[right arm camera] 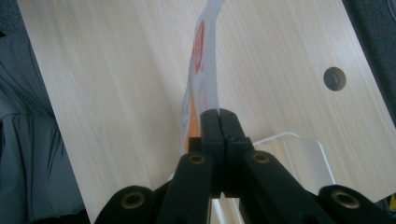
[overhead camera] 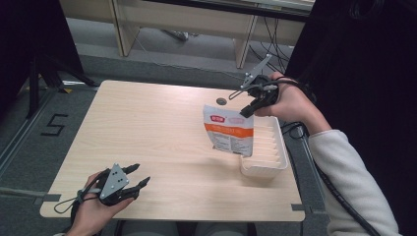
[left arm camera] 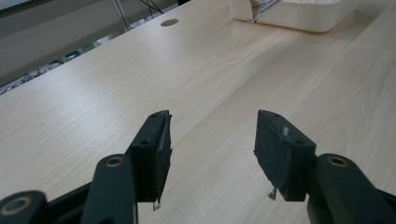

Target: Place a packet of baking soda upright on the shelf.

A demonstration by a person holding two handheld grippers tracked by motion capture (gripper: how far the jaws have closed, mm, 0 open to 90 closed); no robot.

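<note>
A white and orange pouch (overhead camera: 227, 129) hangs upright at the left end of a white ribbed tray (overhead camera: 269, 147) on the right side of the table. My right gripper (overhead camera: 244, 113) is shut on the pouch's top right corner. Seen edge-on in the right gripper view, the pouch (right arm camera: 205, 70) rises from the closed jaws of the right gripper (right arm camera: 220, 115). My left gripper (overhead camera: 140, 176) rests open near the table's front left corner, nothing between its fingers. In the left gripper view the left gripper (left arm camera: 212, 126) points over bare wood toward the tray (left arm camera: 299, 18).
The light wooden table (overhead camera: 147, 132) has a round cable hole (overhead camera: 221, 101) near its far edge, behind the pouch. Grey floor with a marked "5" (overhead camera: 54, 125) lies left of the table. Desk legs and cables stand beyond the far edge.
</note>
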